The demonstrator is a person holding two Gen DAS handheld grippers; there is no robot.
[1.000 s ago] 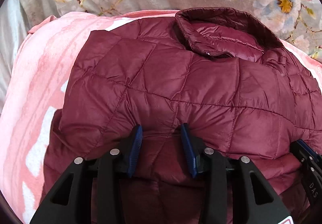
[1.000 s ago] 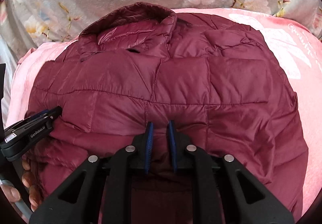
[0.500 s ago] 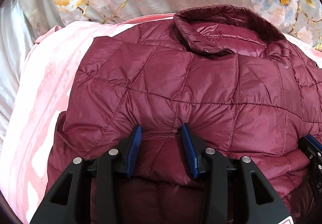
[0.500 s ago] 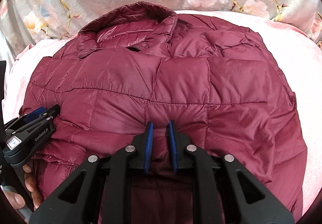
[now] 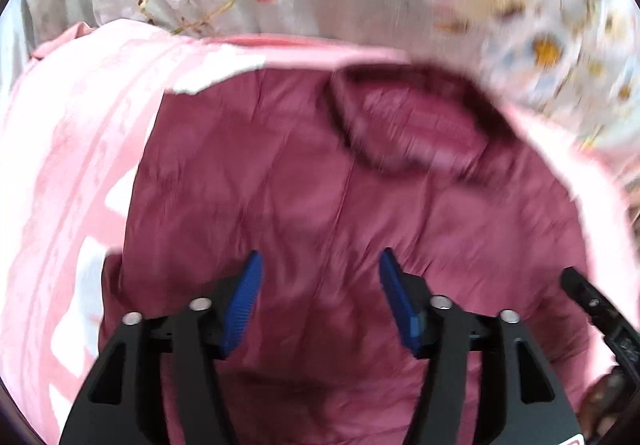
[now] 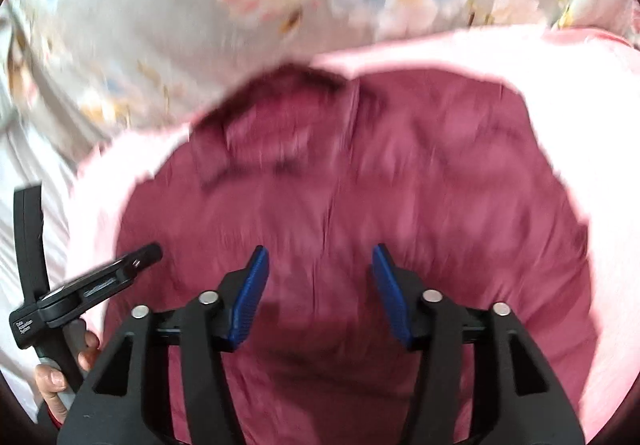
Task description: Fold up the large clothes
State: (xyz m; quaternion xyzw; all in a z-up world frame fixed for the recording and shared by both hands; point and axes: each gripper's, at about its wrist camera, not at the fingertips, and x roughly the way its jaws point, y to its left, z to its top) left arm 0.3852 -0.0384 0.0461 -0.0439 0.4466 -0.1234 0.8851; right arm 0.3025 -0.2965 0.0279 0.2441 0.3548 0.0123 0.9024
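Observation:
A maroon quilted jacket (image 5: 340, 213) lies folded on a pink blanket (image 5: 72, 165), collar (image 5: 408, 125) at the far end. Both views are blurred by motion. My left gripper (image 5: 320, 277) hovers above the jacket's near part, jaws opening, and no fabric is pinched between the blue pads (image 5: 244, 297). My right gripper (image 6: 320, 273) is also above the jacket (image 6: 360, 185), jaws opening with nothing caught between them. The left gripper's side (image 6: 100, 281) shows at the right wrist view's left edge, and the right gripper's finger (image 5: 596, 305) at the left wrist view's right edge.
A grey floral bedspread (image 6: 160, 5) lies beyond the pink blanket (image 6: 580, 93). A person's hand (image 6: 56, 377) holds the left gripper's handle at the lower left of the right wrist view. White sheet shows at the far left.
Both grippers let go of the jacket's folded edge, opened wide and rose away from it. The jacket now looks smaller and lies flat on the blanket.

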